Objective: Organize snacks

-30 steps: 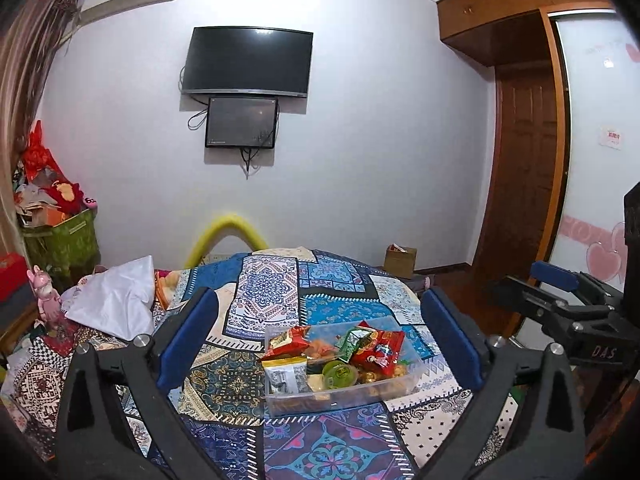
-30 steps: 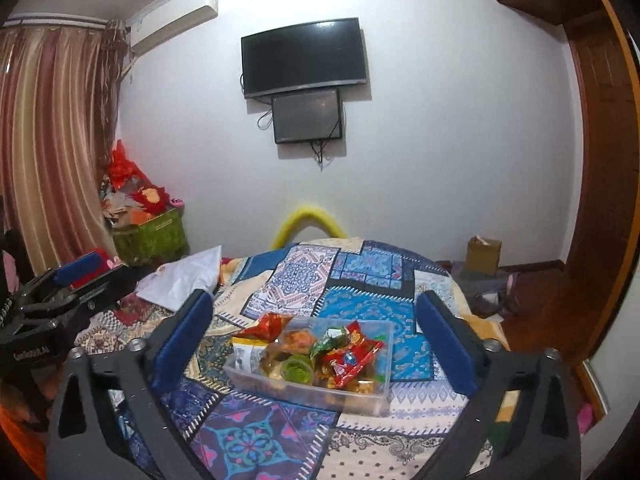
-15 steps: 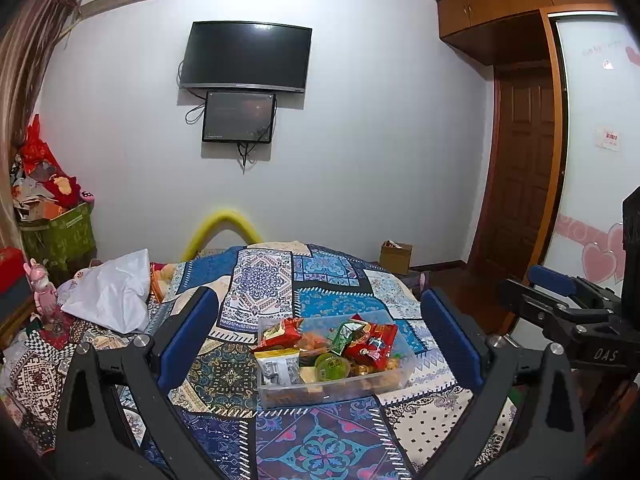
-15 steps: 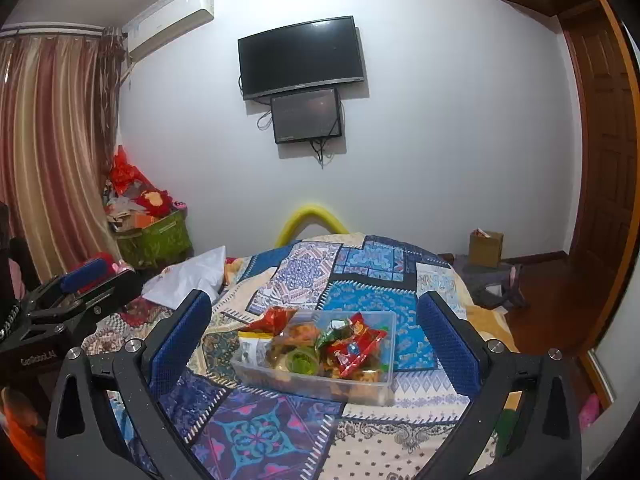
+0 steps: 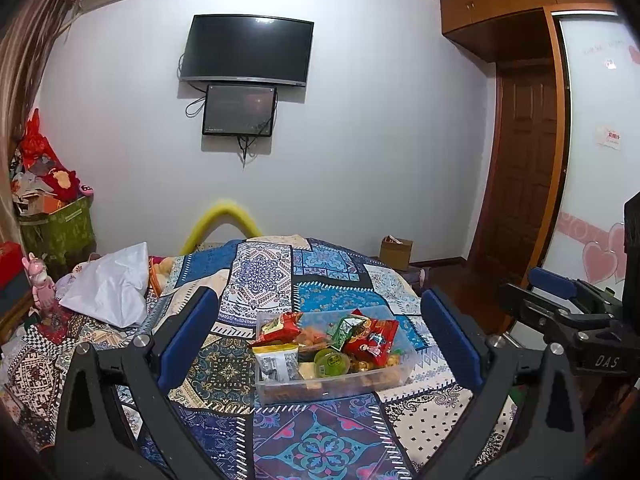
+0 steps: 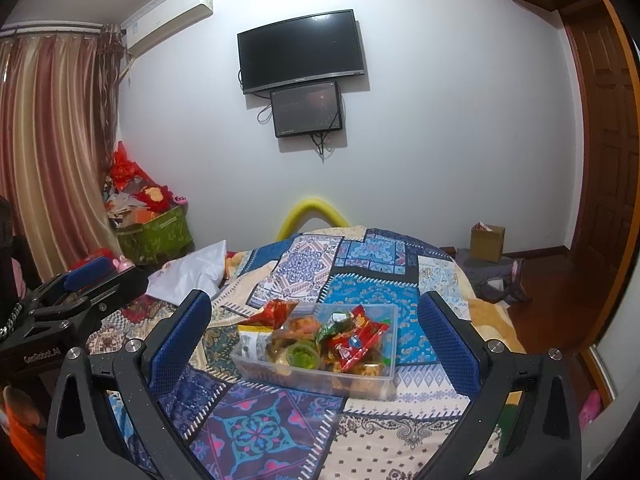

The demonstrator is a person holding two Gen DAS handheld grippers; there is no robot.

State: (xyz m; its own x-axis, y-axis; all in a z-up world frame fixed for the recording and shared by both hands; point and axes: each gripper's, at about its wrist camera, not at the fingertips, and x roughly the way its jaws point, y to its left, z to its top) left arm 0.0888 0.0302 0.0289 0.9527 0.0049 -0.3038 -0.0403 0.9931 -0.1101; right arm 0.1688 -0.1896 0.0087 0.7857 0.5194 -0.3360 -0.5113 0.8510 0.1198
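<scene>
Left wrist view. Left gripper (image 5: 318,334) held above the bed (image 5: 320,432), jaws spread wide, nothing between them. Clear plastic tub (image 5: 332,380) sits on the patchwork bedspread, framed between the two blue pads, well apart from both. Inside the tub: red snack bag (image 5: 370,340) at 2 o'clock, orange-red bag (image 5: 276,326) at 10 o'clock, green jelly cup (image 5: 331,362) near centre, grey-white packet (image 5: 278,364) at 8 o'clock. Other contents too small to tell. Right gripper (image 5: 560,304) shows at 3 o'clock of the frame, off the bed's edge. White plastic bag (image 5: 112,288) lies on the bed at 9 o'clock. Wall TV (image 5: 246,50) at 12 o'clock.

Right wrist view. Right gripper (image 6: 314,332) also above the bed (image 6: 360,432), jaws spread wide, holding nothing. Tub (image 6: 320,376) lies between the pads, touching neither. Red bag (image 6: 356,340) on the right side of the tub, orange-red bag (image 6: 272,312) hanging over the rim at 10 o'clock, jelly cup (image 6: 301,356) near centre. Left gripper (image 6: 68,300) enters at 9 o'clock, short of the tub. Green basket (image 6: 156,236) of red items stands by the curtain at 10 o'clock. Cardboard box (image 6: 486,242) on the floor at 3 o'clock.
</scene>
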